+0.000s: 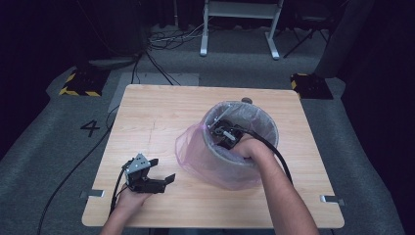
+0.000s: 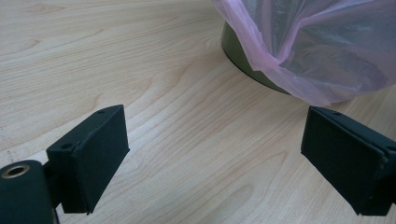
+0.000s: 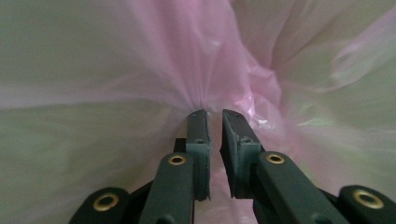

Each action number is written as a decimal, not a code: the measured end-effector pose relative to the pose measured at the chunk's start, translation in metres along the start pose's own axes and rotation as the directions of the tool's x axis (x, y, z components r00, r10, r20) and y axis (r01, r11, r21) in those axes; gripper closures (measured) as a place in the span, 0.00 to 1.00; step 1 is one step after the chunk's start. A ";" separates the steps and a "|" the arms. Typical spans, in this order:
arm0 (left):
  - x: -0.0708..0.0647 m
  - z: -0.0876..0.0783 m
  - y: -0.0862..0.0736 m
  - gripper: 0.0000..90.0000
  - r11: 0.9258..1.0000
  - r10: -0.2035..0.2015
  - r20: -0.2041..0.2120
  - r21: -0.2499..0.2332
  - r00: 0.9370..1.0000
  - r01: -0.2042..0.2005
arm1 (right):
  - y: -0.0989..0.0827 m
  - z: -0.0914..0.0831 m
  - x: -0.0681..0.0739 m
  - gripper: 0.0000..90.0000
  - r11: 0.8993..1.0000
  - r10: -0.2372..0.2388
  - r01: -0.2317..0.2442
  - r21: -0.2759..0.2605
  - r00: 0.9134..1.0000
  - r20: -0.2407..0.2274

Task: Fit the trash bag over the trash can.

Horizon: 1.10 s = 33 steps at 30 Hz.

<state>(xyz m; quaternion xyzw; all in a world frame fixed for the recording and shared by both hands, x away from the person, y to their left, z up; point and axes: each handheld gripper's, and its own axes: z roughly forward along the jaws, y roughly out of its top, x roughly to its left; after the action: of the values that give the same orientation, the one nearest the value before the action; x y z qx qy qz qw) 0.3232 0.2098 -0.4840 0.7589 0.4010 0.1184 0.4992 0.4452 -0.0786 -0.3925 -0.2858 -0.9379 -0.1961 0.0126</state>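
A person is sitting at a wooden desk [image 1: 161,112] with a gripper in each hand. A grey bin [image 1: 222,155] is standing right of the desk's middle, and a thin pink bag [image 1: 195,156] is lining it, its loose edge spilling over the rim and down the near left side onto the desk.

The right gripper [image 1: 226,134] is reaching down inside the bin, with the hand at the near rim and the black cable trailing back along the forearm. In the right gripper view, the right gripper [image 3: 214,114] is pointing into the pink bag [image 3: 140,60], which is surrounding it on all sides. Its 2 fingers [image 3: 198,140] are standing almost together, with a narrow slit between them, and the bag's film is gathering into creases right at their tips. Whether any film is pinched between the fingers is hard to tell.

The left gripper [image 1: 164,171] is resting low over the near left part of the desk, well apart from the bin and pointing toward it. In the left gripper view its fingers [image 2: 98,158] are standing wide apart with nothing between them except bare desk [image 2: 196,140]; the bin [image 2: 238,53] and the hanging bag [image 2: 308,51] are showing beyond them at the upper right.
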 end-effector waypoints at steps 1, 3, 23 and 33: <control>0.000 -0.001 0.000 0.08 1.000 0.004 -0.003 0.000 1.000 -0.004 | 0.000 0.002 0.000 0.91 1.000 -0.006 0.006 0.005 1.000 0.000; 0.001 -0.002 0.000 0.08 1.000 -0.003 0.001 -0.007 1.000 0.003 | 0.001 0.001 -0.001 0.90 1.000 0.001 -0.001 -0.006 1.000 0.000; 0.000 -0.001 -0.001 0.08 1.000 -0.007 0.006 -0.001 1.000 0.007 | -0.005 -0.084 -0.018 0.13 0.940 0.149 -0.108 -0.323 0.983 0.106; 0.000 -0.001 -0.002 0.08 1.000 -0.010 0.006 0.004 1.000 0.010 | -0.018 -0.111 -0.021 0.00 0.884 0.170 -0.103 -0.457 0.979 0.108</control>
<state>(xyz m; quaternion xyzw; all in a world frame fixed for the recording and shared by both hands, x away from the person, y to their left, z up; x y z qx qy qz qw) 0.3218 0.2110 -0.4851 0.7582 0.4035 0.1127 0.4997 0.4432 -0.1453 -0.2991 -0.3600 -0.8432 -0.3844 -0.1081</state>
